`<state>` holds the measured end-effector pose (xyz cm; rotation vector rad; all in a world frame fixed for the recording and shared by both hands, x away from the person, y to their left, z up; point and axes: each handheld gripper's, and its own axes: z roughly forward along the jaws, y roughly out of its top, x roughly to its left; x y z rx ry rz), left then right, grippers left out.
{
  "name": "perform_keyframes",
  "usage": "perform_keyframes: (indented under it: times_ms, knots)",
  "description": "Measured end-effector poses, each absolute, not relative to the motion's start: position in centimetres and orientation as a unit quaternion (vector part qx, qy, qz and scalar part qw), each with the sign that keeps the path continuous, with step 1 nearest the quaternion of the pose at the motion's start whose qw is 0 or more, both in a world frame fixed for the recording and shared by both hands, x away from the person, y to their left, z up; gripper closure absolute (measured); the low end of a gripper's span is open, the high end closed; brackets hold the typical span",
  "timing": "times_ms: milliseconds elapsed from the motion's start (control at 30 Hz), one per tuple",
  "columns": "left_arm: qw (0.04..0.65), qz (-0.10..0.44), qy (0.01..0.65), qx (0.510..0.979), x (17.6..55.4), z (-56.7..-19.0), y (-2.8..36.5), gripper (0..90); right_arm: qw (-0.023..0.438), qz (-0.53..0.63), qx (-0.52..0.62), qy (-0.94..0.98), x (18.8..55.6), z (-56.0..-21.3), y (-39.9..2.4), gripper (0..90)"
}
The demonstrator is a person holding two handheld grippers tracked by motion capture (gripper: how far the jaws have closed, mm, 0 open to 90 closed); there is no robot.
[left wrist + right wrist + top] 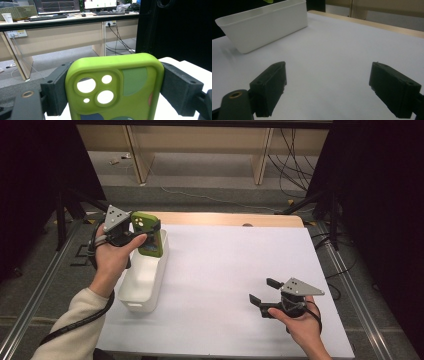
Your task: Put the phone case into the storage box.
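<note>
- The left hand-held gripper [141,231] is clamping a green phone case [148,234] by its two long edges, holding it above the far end of a white bin [145,277] at the tabletop's [225,270] nine o'clock edge.
- The case's camera cutouts [95,87] are facing the left gripper view.
- The right hand-held gripper [264,291] is hovering low near five o'clock, jaws spread apart and gripping nothing.

A: Count check. What are you seeing on the table?

B: I'm counting one lime-green rubbery phone case [149,235] with four round camera cutouts, and one white rectangular plastic bin [145,275].

A: Grippers?

B: Two black two-jaw handheld grippers are showing: left gripper [131,231], right gripper [264,291]. One white tabletop [225,285] is carrying everything.
</note>
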<state>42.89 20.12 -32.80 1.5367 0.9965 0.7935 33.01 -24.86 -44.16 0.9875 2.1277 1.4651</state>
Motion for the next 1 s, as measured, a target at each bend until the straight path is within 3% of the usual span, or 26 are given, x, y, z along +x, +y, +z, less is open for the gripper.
perform_keyframes:
  times_ms: [1000]
  knots:
    - [0.536,0.340,0.423,0.646,44.2,-33.3,20.8,17.5,0.188,0.521,0.352,0.755,33.0,-44.2,-24.9,15.6]
